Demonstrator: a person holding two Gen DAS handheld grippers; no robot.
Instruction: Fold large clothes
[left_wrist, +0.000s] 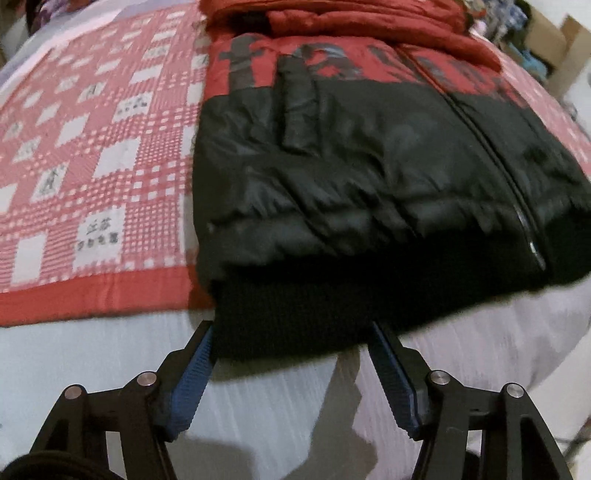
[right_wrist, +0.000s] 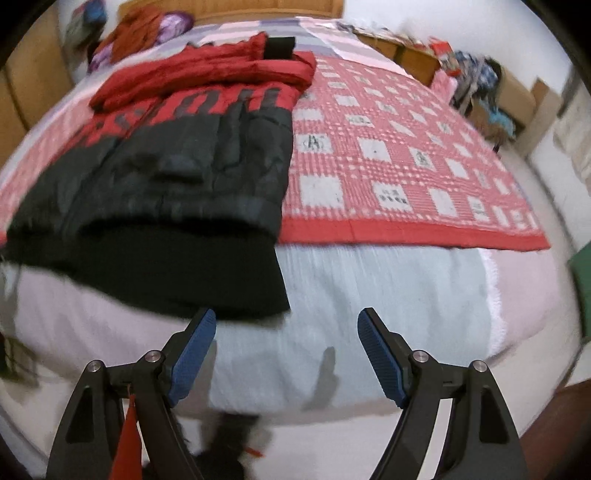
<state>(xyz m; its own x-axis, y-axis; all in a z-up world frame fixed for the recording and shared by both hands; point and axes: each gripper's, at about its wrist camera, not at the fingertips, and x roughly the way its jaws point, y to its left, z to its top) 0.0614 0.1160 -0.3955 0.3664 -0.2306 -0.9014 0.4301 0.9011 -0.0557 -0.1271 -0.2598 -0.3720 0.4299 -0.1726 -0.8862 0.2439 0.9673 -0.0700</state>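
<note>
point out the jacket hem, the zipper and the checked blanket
jacket hem (left_wrist: 295, 317), left wrist view, black knit band
zipper (left_wrist: 491, 151), left wrist view, mid-length of the teeth
checked blanket (right_wrist: 406, 166), right wrist view, bare patterned middle

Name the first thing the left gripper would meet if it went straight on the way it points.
Most likely the black hem of the jacket: it lies right between the left gripper's open fingertips. Depth is hard to judge.
</note>
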